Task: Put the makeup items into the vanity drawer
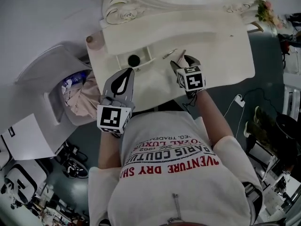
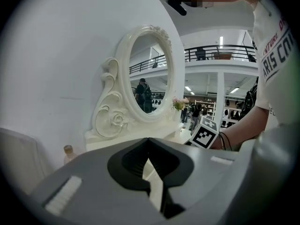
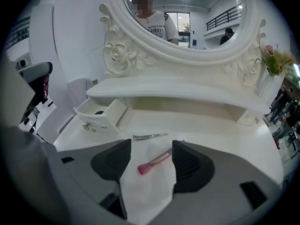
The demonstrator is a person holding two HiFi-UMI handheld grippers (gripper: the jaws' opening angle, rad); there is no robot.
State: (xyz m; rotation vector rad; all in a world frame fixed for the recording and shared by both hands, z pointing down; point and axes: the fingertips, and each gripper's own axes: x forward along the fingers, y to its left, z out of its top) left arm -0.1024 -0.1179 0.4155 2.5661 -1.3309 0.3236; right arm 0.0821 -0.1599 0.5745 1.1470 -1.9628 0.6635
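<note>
The white vanity has its small drawer pulled open at the left, with a round black item inside. On the top lie silver tweezers and a pink makeup brush. My right gripper is open just above the top, its jaws either side of the brush without touching it. In the head view that gripper sits right of the drawer, the tweezers just beyond it. My left gripper hovers near the vanity's front edge below the drawer, shut and empty, tips meeting.
An ornate oval mirror rises behind a raised shelf. A small bottle stands at the vanity's left corner, flowers at its right end. A grey bin with pink cloth sits left of the vanity. A white cable lies on the floor.
</note>
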